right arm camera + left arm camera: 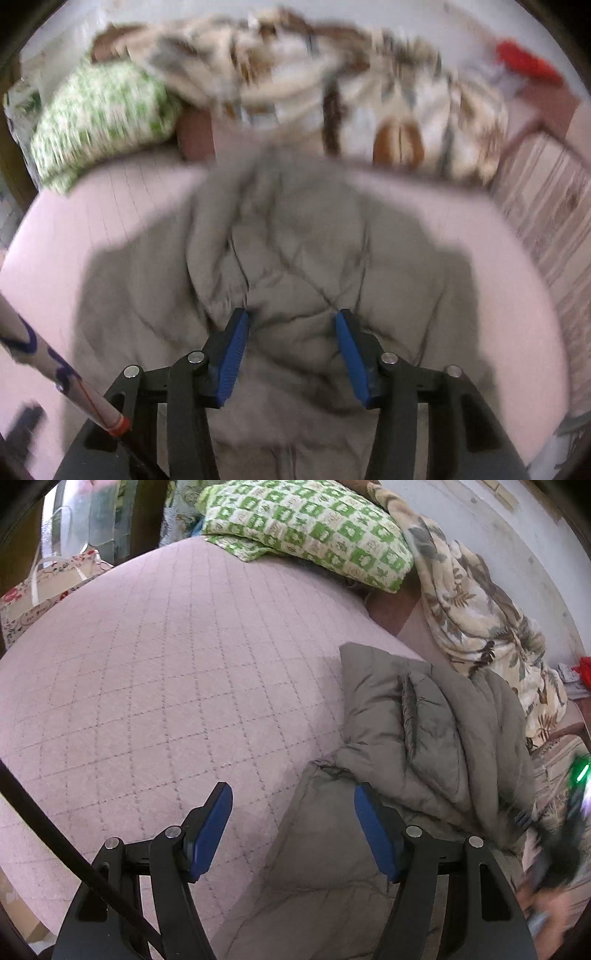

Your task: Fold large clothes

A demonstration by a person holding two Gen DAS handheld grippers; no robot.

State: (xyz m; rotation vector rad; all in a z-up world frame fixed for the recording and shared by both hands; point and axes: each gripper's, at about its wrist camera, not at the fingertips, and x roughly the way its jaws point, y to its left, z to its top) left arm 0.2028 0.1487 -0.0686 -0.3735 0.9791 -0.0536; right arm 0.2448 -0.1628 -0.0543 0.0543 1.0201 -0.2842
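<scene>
Grey quilted padding, a large puffer coat [295, 266], lies partly folded on the pink quilted bedspread [155, 672], and the right gripper [291, 325] hangs over its middle with jaws apart and nothing pinched, while the left gripper [293, 805] waits open and empty at the coat's edge. To fold well, I judge each gripper should bite a firm hem or seam, not slippery loose fabric, and carry the layers over evenly. A green patterned pillow [314, 531] and a leaf-print blanket [480, 620] crowd the far side against a pale wall.
</scene>
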